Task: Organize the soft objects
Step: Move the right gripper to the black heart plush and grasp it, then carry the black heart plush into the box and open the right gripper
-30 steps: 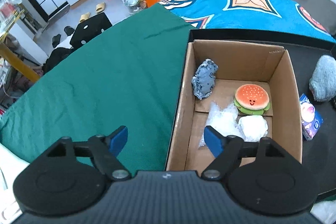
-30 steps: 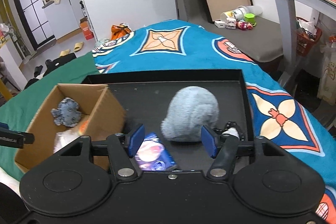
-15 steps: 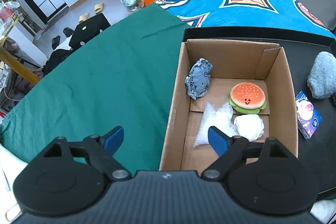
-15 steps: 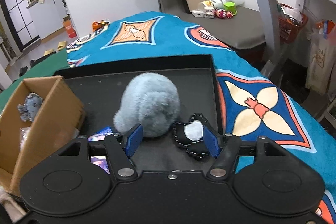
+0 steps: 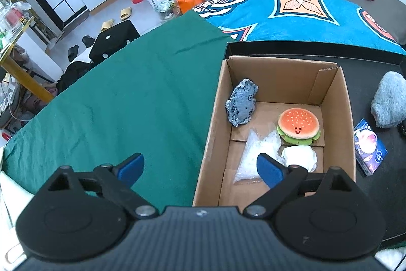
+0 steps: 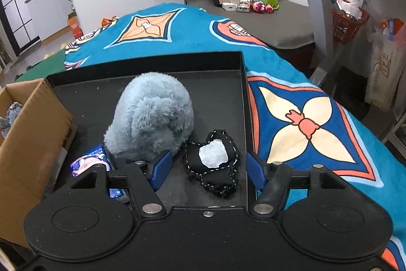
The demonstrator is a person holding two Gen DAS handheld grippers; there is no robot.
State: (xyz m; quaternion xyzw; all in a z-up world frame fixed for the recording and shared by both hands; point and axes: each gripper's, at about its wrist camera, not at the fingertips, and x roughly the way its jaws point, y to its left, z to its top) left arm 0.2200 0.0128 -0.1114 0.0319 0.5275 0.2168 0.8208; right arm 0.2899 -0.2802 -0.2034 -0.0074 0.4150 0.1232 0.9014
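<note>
Just between jaws: black pouch (image 6: 215, 164)

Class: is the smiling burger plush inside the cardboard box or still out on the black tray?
Inside: the burger plush rests on the cardboard box floor, enclosed by its walls.

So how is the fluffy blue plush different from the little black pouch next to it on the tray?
The fluffy blue plush is pale blue, shaggy and domed, standing tall; the black pouch is black with white edge stitching and a pale patch, lying flat. The plush is much bigger. The pouch lies between the open right gripper's fingers; the plush sits beyond its left finger. Both rest on the black tray, outside the cardboard box.
</note>
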